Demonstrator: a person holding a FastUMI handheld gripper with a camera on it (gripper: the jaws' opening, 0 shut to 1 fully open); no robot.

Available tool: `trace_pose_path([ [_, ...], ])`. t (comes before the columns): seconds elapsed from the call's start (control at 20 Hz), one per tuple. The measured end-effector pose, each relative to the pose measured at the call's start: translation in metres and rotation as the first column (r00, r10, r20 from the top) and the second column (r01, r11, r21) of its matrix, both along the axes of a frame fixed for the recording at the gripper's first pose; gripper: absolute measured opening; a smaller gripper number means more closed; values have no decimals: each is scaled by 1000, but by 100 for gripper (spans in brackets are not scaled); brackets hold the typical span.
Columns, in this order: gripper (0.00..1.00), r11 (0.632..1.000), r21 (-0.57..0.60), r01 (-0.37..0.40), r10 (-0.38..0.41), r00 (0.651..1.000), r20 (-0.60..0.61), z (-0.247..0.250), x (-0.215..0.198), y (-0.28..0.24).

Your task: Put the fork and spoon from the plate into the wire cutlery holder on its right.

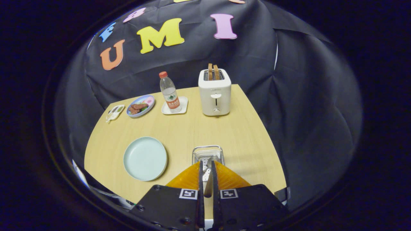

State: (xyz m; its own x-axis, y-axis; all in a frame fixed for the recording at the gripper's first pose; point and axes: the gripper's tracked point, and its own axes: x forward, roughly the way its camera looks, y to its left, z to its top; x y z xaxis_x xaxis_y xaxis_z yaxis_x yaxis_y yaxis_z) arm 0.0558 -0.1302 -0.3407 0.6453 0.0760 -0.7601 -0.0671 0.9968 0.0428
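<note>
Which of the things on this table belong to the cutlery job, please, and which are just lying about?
Job: pale plate, now bare; wire cutlery holder; a metal utensil pinched in the gripper above the holder.

Lying about: toaster, water bottle on its small tray, food plate.

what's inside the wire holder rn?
The wire cutlery holder sits just ahead of the fingers. A utensil, clamped between them, has its metal end reaching into the holder. The fingers cover the holder's near side and bottom, so other contents can't be told. The plate is bare.
</note>
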Motion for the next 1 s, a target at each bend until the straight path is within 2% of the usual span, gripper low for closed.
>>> trace_pose_path([
  [0.05, 11, 1000, 9, -12, 11, 1000, 23, 7, 1, 5],
  [0.2, 33, 999, 36, -31, 29, 997, 75, 29, -3, 19],
  [0.35, 43, 997, 40, -70, 62, 985, 160, 60, -7, 35],
  [0.6, 86, 992, 29, -123, 106, 936, 335, 131, -11, 70],
  [0.75, 89, 990, 12, -141, 122, 894, 432, 173, -15, 86],
  [0.9, 96, 988, 13, -153, 124, 848, 515, 216, -25, 106],
  [1.0, 96, 990, 4, -142, 114, 812, 573, 243, -29, 113],
])
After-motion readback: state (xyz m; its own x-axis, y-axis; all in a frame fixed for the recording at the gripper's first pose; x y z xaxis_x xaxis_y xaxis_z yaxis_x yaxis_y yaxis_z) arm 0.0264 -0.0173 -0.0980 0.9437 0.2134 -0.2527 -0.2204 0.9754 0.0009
